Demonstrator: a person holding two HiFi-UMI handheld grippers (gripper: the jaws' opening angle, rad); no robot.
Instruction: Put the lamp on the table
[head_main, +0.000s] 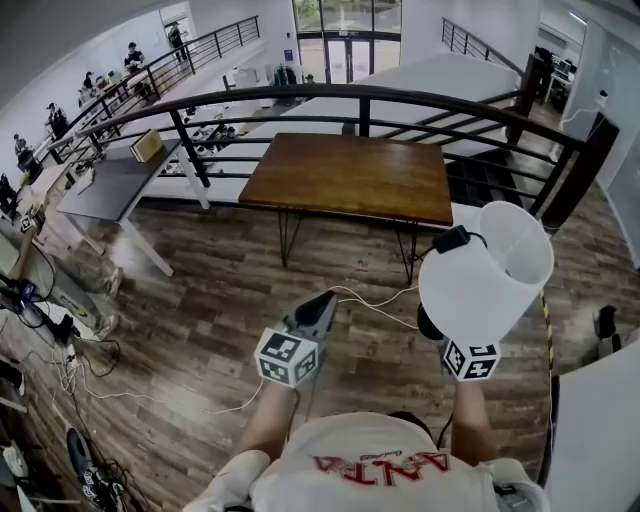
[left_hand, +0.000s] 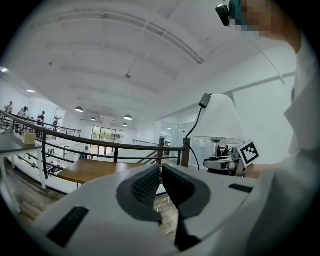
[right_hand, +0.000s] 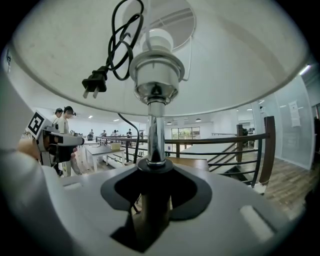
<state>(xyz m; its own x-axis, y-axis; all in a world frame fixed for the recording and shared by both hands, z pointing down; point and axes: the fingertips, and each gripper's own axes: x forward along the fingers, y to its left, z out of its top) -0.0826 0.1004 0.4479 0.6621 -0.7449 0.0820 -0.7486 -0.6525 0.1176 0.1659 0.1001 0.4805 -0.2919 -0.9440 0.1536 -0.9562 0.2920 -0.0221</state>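
**Lamp held in the air, table not yet reached**

The right gripper (right_hand: 155, 189) has its jaws clamped on the lower, dark part of the lamp (right_hand: 156, 75). From there a shiny metal rod rises straight up to the bulb socket. The white shade (right_hand: 240, 55) spreads wide above the jaws and fills the top of the right gripper view. A black cord (right_hand: 121, 37) loops inside the shade, and its plug (right_hand: 95, 85) hangs beside the socket.

The left gripper (left_hand: 161, 172) has its jaws closed, with nothing between them. It points forward and a little up, apart from the lamp, which stands off to its right in the left gripper view.

In the head view the lamp is held up on the person's right side, tilted, with the open top of the shade turned towards the far right. It is off the floor and well apart from the table (head_main: 350, 175). The table is brown wood on thin dark legs, and it stands ahead of both grippers, just before a dark metal railing (head_main: 400, 100).

A thin white cable (head_main: 370, 300) lies on the wooden plank floor (head_main: 200, 300) between the grippers and the table. A grey table (head_main: 110, 185) stands at the left, and people stand far back along the railing.
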